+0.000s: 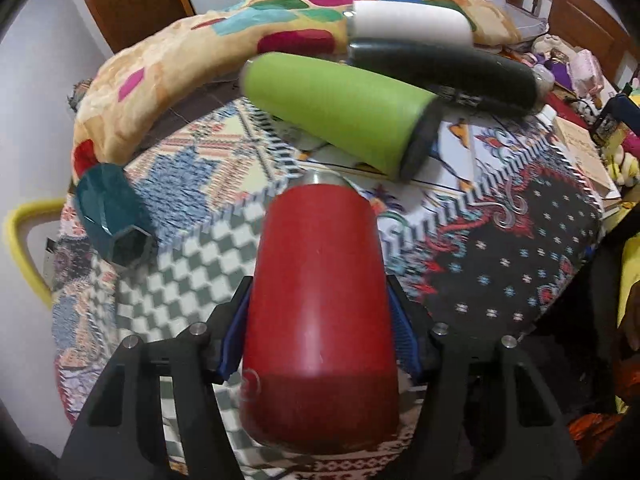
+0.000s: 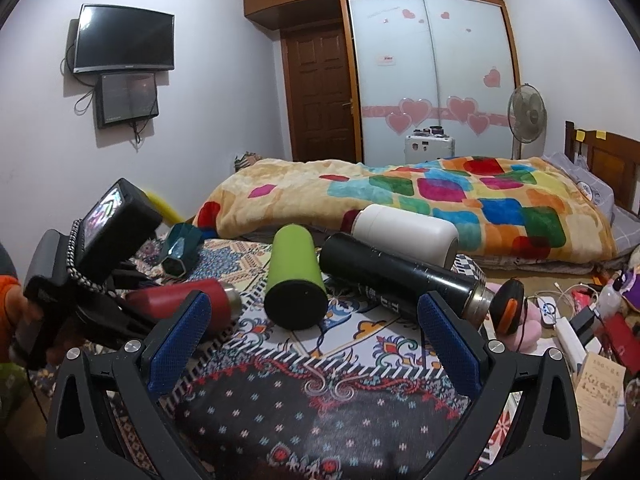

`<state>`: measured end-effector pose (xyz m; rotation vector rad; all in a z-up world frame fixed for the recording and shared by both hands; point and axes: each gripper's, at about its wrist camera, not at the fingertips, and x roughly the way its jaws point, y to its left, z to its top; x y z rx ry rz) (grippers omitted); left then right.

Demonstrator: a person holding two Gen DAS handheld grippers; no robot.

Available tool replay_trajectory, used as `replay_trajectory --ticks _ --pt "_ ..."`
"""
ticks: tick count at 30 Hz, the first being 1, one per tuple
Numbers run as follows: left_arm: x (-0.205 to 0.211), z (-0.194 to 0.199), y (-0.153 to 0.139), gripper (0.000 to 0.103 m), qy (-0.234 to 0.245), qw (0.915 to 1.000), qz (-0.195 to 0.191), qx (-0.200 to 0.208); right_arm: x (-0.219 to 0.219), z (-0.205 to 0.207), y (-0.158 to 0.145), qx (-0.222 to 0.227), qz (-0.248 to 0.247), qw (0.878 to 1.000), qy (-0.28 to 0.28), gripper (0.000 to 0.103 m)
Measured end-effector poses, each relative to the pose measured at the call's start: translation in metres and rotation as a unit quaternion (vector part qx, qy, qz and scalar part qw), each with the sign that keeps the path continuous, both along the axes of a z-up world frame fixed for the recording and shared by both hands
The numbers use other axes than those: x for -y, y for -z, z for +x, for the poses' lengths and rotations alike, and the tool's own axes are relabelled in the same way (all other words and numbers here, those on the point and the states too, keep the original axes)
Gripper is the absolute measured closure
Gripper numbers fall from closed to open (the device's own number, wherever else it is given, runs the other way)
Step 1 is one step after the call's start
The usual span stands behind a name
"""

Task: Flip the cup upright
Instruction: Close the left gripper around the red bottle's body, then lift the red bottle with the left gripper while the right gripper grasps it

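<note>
My left gripper (image 1: 320, 312) is shut on a red cup (image 1: 320, 312) that lies on its side on the patterned tablecloth (image 1: 500, 264), its silver end pointing away. In the right wrist view the red cup (image 2: 180, 298) shows at left with the left gripper's body (image 2: 80, 280) behind it. My right gripper (image 2: 314, 330) is open and empty above the cloth's near side. A green cup (image 1: 340, 116) (image 2: 294, 280), a black flask (image 1: 444, 76) (image 2: 400, 280), a white cup (image 1: 412, 24) (image 2: 404, 236) and a teal faceted cup (image 1: 114, 216) (image 2: 180, 248) all lie on their sides.
A bed with a colourful blanket (image 2: 400, 196) stands just behind the table. A box and cluttered items (image 2: 592, 344) lie at the right edge. A yellow chair handle (image 1: 20, 240) sits left of the table.
</note>
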<state>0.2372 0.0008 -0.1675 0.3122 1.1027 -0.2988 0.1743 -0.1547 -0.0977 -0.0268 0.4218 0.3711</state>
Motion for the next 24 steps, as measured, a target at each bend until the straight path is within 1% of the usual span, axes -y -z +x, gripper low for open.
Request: replay_trajectory --ticks 3,4,7,10,12,15,17,18,19,20,21,23,24 --pt "0.008 -0.008 0.006 0.041 0.001 1.0 0.001 0.0 -0.002 -0.001 0.0 -0.006 -0.01 1.0 -0.005 0.0" --pt "0.011 -0.012 0.006 0.041 0.004 0.9999 0.003 0.009 -0.003 -0.001 0.0 -0.007 -0.013 1.0 -0.007 0.0" --pt "0.013 -0.018 0.0 0.041 0.009 0.9997 -0.006 0.021 -0.007 0.001 0.002 -0.013 -0.022 1.0 -0.013 0.0" --pt "0.011 -0.027 -0.015 0.041 0.016 0.9992 -0.02 0.032 -0.013 0.007 0.003 -0.025 -0.023 0.999 -0.021 0.0" --pt "0.0 -0.036 -0.031 0.04 0.01 0.9977 -0.028 0.061 -0.016 0.01 0.004 -0.033 -0.02 0.999 -0.03 0.0" --pt "-0.034 -0.042 -0.049 0.039 -0.027 0.9939 -0.041 0.099 -0.027 0.018 0.008 -0.053 -0.02 0.997 -0.049 0.0" --pt "-0.054 -0.042 -0.05 0.038 -0.051 0.9912 -0.029 0.119 -0.036 0.024 0.011 -0.068 -0.02 0.995 -0.067 0.0" --pt "-0.066 -0.041 -0.046 0.038 -0.06 0.9905 -0.021 0.122 -0.043 0.028 0.014 -0.079 -0.021 0.994 -0.076 0.0" --pt "-0.071 -0.04 -0.041 0.038 -0.065 0.9911 -0.017 0.115 -0.049 0.033 0.017 -0.089 -0.02 0.992 -0.085 0.001" --pt "-0.076 -0.037 -0.035 0.038 -0.069 0.9922 -0.019 0.102 -0.055 0.037 0.02 -0.101 -0.018 0.99 -0.096 0.006" --pt "-0.08 -0.037 -0.03 0.038 -0.071 0.9928 -0.029 0.092 -0.062 0.042 0.023 -0.114 -0.021 0.988 -0.105 0.009" --pt "-0.085 -0.038 -0.025 0.038 -0.07 0.993 -0.041 0.086 -0.076 0.05 0.028 -0.139 -0.026 0.982 -0.122 0.019" --pt "-0.086 -0.04 -0.023 0.038 -0.07 0.9925 -0.04 0.092 -0.082 0.054 0.031 -0.154 -0.026 0.979 -0.13 0.02"
